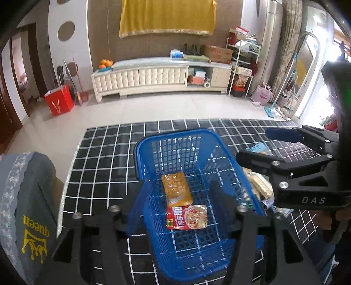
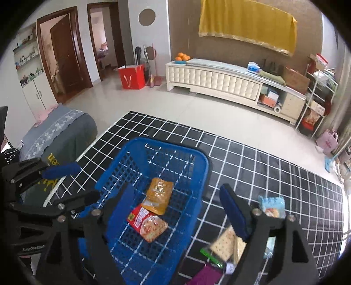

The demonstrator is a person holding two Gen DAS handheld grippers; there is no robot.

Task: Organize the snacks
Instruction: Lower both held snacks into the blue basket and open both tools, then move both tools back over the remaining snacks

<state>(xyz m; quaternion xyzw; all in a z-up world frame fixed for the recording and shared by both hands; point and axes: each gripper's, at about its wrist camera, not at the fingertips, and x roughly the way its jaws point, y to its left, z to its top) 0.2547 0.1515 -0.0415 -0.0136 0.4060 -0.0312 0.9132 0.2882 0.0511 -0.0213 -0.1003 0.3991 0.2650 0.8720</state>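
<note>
Snack packets inside blue basket | table left clear

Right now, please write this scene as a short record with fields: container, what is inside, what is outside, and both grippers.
container: blue basket on the black grid cloth
inside: orange packet; red packet
outside: cracker pack, light blue packet, on the cloth beside the basket
left gripper: open, holds nothing, over the basket
right gripper: open, holds nothing

Yellow cloth, red bag, oranges, maybe broom.
</note>
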